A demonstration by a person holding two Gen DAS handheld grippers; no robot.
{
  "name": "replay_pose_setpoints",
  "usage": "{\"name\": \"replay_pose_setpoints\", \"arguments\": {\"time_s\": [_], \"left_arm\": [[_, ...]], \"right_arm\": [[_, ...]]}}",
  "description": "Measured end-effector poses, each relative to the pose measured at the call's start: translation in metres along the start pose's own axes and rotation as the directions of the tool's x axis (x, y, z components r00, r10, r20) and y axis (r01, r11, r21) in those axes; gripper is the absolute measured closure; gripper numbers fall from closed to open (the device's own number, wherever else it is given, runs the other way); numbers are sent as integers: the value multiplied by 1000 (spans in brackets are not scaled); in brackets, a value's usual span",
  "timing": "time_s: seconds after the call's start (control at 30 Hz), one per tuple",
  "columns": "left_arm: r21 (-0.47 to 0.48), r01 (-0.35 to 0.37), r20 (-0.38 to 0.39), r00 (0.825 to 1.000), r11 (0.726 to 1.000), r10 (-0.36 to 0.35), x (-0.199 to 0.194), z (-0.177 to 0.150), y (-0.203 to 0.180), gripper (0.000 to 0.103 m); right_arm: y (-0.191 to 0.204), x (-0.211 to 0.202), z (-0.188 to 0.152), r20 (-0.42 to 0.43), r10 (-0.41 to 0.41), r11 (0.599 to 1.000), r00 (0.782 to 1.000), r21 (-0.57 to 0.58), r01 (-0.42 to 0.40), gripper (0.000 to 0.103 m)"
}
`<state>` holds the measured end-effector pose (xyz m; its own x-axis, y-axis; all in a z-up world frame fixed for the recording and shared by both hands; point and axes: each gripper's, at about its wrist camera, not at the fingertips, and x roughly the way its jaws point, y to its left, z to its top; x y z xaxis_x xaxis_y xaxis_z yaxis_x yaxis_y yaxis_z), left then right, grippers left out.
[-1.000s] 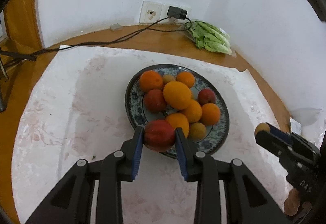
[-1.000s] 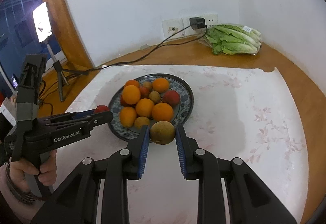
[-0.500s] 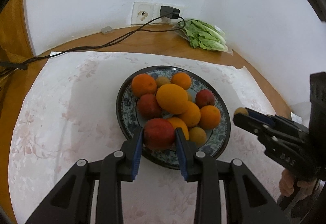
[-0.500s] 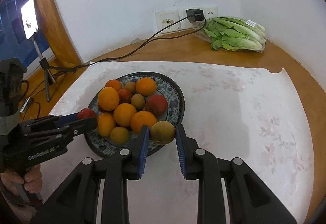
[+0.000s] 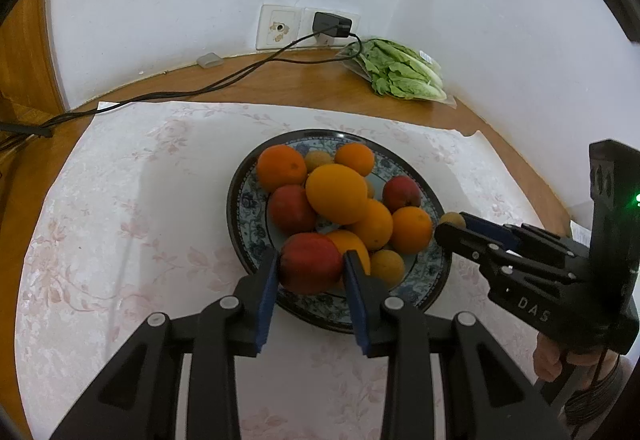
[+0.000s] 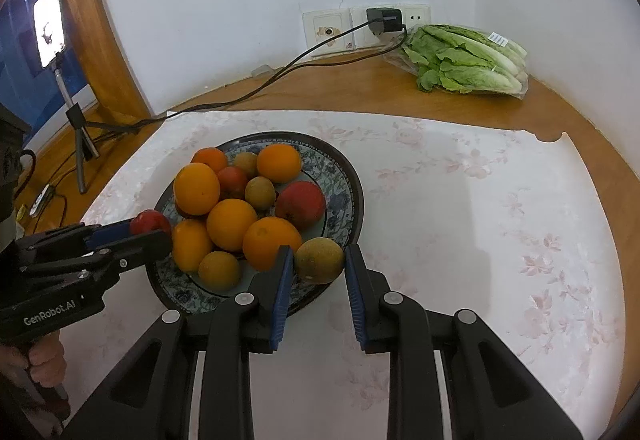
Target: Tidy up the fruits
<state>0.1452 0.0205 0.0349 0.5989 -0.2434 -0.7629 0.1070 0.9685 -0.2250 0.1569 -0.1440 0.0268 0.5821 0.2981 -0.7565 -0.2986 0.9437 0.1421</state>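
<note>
A blue patterned plate holds several oranges, red apples and small brown fruits on a white floral cloth. My left gripper is shut on a red apple over the plate's near rim; it also shows in the right wrist view. My right gripper is shut on a brown-green fruit at the plate's right rim; it shows in the left wrist view with the fruit at its tip.
A bag of lettuce lies at the back by the wall. A charger is plugged into a wall socket, and its black cable runs left across the wooden table. A phone on a tripod stands far left.
Both grippers have moved in toward the plate with their fruits still held. The right gripper's fruit has reached the plate's right rim, and the apple is over the near rim.
</note>
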Motion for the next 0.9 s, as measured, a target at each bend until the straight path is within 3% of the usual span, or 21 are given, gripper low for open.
{"name": "replay_pose_setpoints", "arguments": {"time_s": [0.13,0.43,0.7,0.9], "left_arm": [[3,-4,-6,1000,1000,4,0,0,-3,70],[-11,-9,7,1000,1000,9,-11,-3,-6,56],[-22,-24,17,1000,999,25,-33,-13,-9,33],[-48,-74,-4,997,996,74,-38,-28,-10,25]], "right_arm": [[2,0,-1,-6,2,1000,1000,-14,-2,75],[2,-13,-4,17,-17,1000,1000,1,17,60],[11,-37,-18,29,1,1000,1000,23,-2,44],[20,-49,-36,21,-9,999,1000,36,8,32]]}}
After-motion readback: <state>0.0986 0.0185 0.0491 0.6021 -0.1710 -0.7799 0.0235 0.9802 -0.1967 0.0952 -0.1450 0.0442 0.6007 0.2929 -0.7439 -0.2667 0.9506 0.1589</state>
